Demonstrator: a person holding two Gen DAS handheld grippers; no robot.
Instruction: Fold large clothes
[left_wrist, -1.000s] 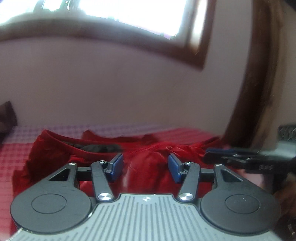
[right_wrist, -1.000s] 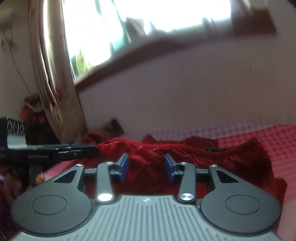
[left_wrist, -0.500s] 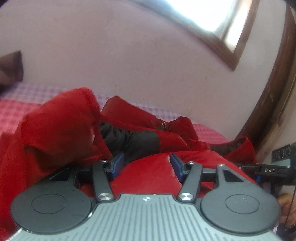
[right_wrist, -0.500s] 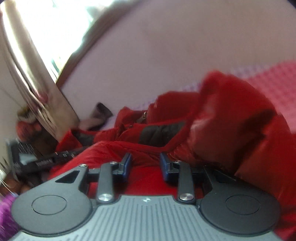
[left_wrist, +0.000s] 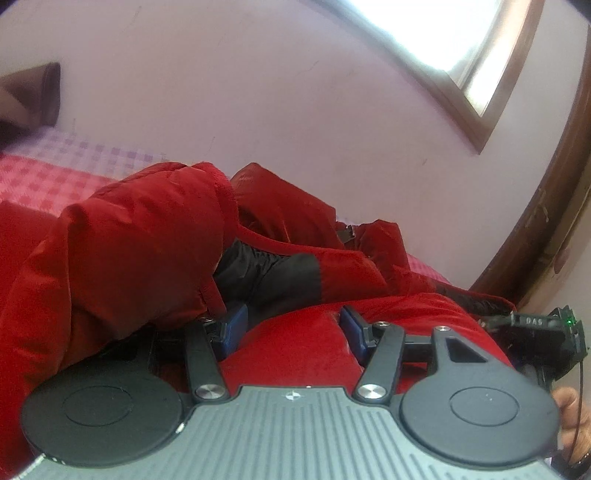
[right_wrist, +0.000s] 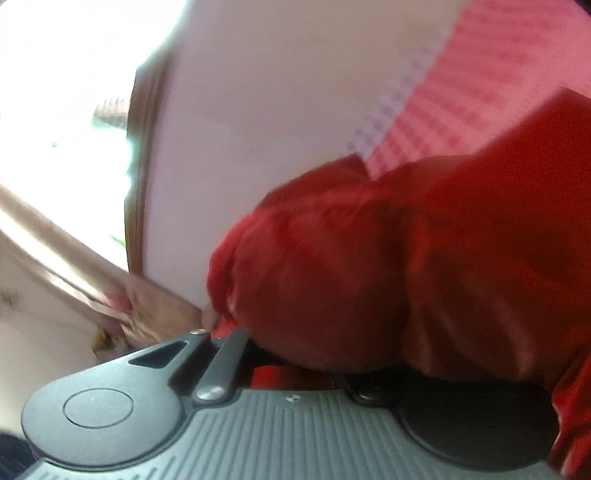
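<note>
Nearest, the left gripper (left_wrist: 291, 328) stands half open, a ridge of red jacket (left_wrist: 140, 236) between its blue pads, apparently ungripped. The right gripper (right_wrist: 280, 363) has just been closing to shut; whether it pinches cloth is hidden. Toward twelve o'clock the jacket lies bunched on the checked bed (left_wrist: 44, 177). Folding seems barely begun.

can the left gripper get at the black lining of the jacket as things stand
Probably yes. The left gripper has its jaws apart, and the black lining lies bare just beyond them. A red sleeve bulges beside the path but doesn't cover it.
</note>
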